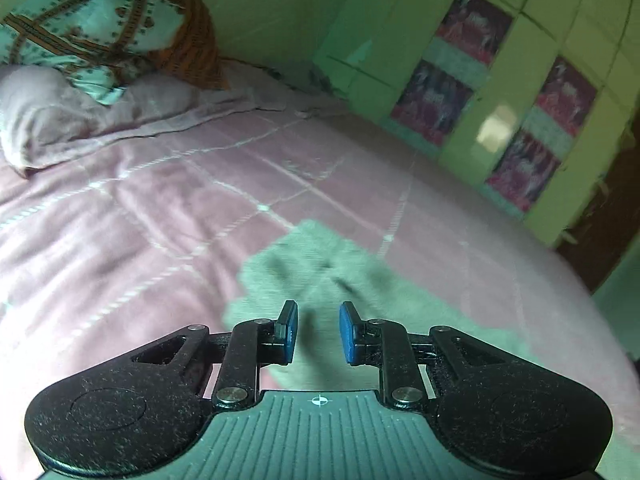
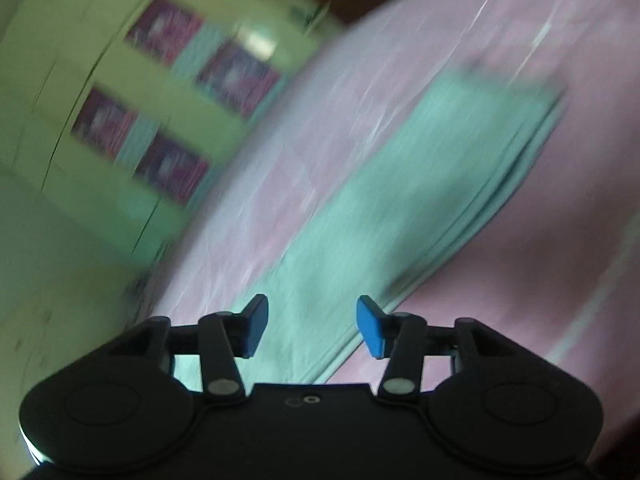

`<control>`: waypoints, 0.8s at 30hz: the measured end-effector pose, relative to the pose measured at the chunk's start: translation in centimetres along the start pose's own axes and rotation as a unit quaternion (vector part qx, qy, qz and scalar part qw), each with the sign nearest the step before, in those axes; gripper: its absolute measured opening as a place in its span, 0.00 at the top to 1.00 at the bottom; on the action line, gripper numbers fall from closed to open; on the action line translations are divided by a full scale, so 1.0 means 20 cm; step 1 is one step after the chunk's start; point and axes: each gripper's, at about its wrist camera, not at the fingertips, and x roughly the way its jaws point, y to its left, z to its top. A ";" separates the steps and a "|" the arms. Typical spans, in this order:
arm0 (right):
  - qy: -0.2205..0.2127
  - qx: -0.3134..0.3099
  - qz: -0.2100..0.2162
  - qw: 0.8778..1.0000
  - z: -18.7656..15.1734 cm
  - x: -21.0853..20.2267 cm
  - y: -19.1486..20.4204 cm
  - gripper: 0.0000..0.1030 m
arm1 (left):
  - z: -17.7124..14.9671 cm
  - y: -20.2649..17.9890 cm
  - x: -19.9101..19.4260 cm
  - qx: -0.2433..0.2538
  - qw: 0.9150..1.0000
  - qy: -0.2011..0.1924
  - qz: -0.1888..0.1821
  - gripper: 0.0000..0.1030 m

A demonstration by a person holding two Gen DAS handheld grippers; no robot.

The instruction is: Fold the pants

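Pants [image 1: 320,276] show up in the left wrist view as a pale grey-green patch on the pink bedspread [image 1: 140,216], sitting in the lower middle of the frame and running off toward the lower right. Left gripper [image 1: 318,332] hangs right over the near end of them with its blue pads only a narrow gap apart, and nothing is pinched between them as far as I can see, just cloth lying underneath. Upper left has a pillow [image 1: 72,116] with a patterned cloth [image 1: 92,20] heaped behind it, and a green cabinet [image 1: 500,100] with pink panels fills the upper right.

Right wrist view is pretty smeared (motion blur everywhere), but the pants [image 2: 420,184] are clear enough: a long narrow strip going from the bottom centre up to the upper right, with several stacked edges showing along its right side. Right gripper [image 2: 312,328] is at the bottom centre with its pads spread well apart and empty, the near end of the strip just below and between them.

My read: the lengthwise fold looks done, since the legs seem laid on top of each other in one strip. What's left is probably folding that strip across itself once or twice. Neither gripper has hold of the fabric right now.
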 end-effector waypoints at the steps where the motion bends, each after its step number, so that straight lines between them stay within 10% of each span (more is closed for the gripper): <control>1: -0.018 0.007 -0.023 1.000 0.05 -0.05 -0.06 0.52 | -0.01 -0.04 0.02 0.007 1.000 0.009 -0.011 0.79; 7: -0.040 0.108 -0.066 0.991 0.26 -0.07 -0.40 0.52 | -0.20 -0.18 0.24 0.030 0.993 0.108 -0.021 0.78; 12: -0.022 0.095 -0.064 0.993 0.32 0.09 -0.42 0.54 | -0.28 -0.19 0.23 0.061 0.995 0.082 -0.019 0.79; 13: -0.011 0.080 -0.061 0.995 0.32 0.13 -0.39 0.85 | -0.28 -0.20 0.23 0.075 0.994 0.082 -0.015 0.79; 14: 0.009 0.057 -0.056 0.997 0.35 0.17 -0.38 0.91 | -0.28 -0.22 0.23 0.094 0.992 0.080 -0.009 0.79; 20: -0.040 -0.089 0.006 0.995 0.50 0.03 -0.07 0.93 | -0.29 -0.24 0.20 0.123 0.990 0.066 0.001 0.79; 24: 0.032 -0.042 -0.086 0.995 0.47 0.19 -0.37 0.96 | -0.28 -0.23 0.22 0.127 0.989 0.075 -0.001 0.79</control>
